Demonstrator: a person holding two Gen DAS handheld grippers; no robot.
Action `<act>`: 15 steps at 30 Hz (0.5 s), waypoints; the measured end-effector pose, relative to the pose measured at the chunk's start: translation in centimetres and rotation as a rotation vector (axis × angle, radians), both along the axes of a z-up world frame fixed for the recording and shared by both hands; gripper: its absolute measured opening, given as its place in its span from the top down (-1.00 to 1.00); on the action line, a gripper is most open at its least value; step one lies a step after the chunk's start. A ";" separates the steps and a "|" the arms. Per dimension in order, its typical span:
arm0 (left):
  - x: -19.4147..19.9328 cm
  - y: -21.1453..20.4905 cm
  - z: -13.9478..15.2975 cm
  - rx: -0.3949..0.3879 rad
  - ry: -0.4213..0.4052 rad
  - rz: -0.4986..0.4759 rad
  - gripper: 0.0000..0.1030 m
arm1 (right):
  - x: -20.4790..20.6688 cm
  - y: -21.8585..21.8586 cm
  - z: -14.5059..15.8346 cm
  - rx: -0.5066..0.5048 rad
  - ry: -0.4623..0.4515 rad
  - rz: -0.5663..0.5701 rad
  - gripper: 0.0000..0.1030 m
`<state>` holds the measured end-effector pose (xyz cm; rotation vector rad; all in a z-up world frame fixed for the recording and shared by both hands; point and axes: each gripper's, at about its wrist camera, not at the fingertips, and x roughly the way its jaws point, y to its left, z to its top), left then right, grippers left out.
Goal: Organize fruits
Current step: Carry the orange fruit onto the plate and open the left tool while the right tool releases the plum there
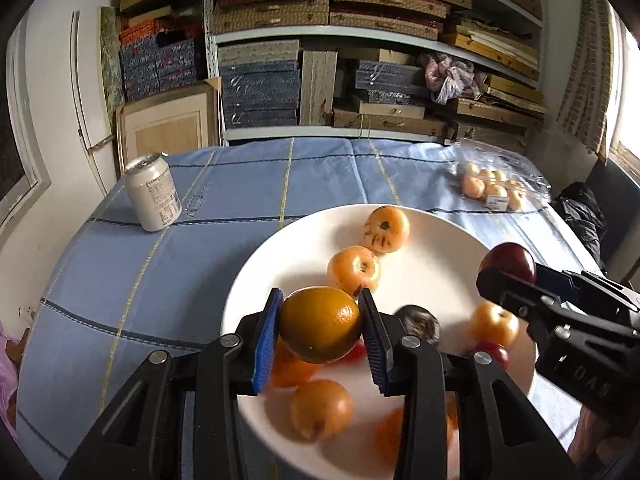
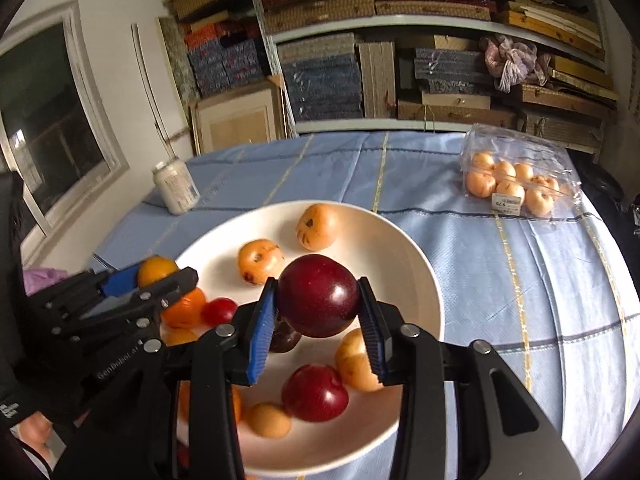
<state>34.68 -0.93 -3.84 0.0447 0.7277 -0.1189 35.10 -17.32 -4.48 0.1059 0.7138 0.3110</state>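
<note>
A white plate [image 1: 304, 240] [image 2: 404, 256] on the blue tablecloth holds several orange loquats, oranges, dark plums and a small red fruit. My left gripper [image 1: 320, 328] is shut on an orange [image 1: 320, 330] and holds it above the plate's left part; it also shows in the right wrist view [image 2: 160, 276]. My right gripper [image 2: 318, 300] is shut on a dark red plum [image 2: 318, 296] above the plate's middle; it shows at the right in the left wrist view [image 1: 508, 276], with the plum [image 1: 510, 260] in it.
A silver drink can [image 1: 152, 194] [image 2: 176, 188] stands at the table's far left. A clear plastic pack of loquats [image 2: 516, 178] [image 1: 494, 184] lies at the far right. Shelves of stacked boxes [image 1: 360, 40] stand behind the table.
</note>
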 end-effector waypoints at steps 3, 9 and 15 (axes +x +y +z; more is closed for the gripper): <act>0.7 0.3 -0.6 -0.009 0.011 0.006 0.25 | 1.5 0.2 -1.2 -0.010 0.040 0.000 0.25; 1.5 0.3 -1.4 -0.025 0.024 -0.003 0.23 | 2.1 0.7 -3.0 -0.019 0.076 0.010 0.23; 1.2 0.3 -1.2 -0.039 0.017 0.006 -0.21 | 1.2 0.4 -1.9 -0.004 0.048 0.000 -0.09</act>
